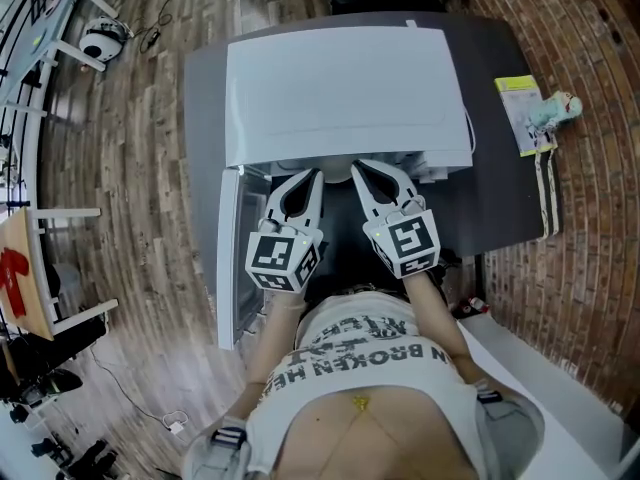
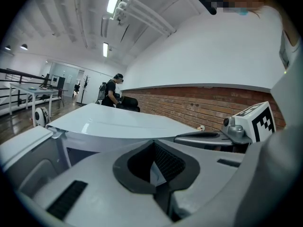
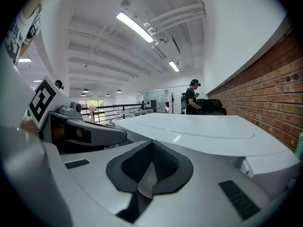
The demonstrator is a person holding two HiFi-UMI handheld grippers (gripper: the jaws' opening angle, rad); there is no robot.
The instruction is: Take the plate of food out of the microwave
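The white microwave [image 1: 340,88] fills the middle of the dark table [image 1: 500,203], with its back near the far edge. Its door [image 1: 228,258] hangs open on the left and blocks that side. The front is open, and both grippers point into it side by side.

The left gripper [image 1: 316,175] has its jaws pressed together, and nothing shows between them. The right gripper [image 1: 356,168] is pressed together too and holds nothing. There is only a little room between the two.

The plate of food cannot be seen, because the microwave's top hides the inside.

A yellow-green booklet [image 1: 518,108] and a small toy [image 1: 556,110] lie at the table's right edge, well away from the grippers. A brick wall [image 1: 590,168] stands close on the right. A person [image 2: 112,91] stands far behind the microwave.
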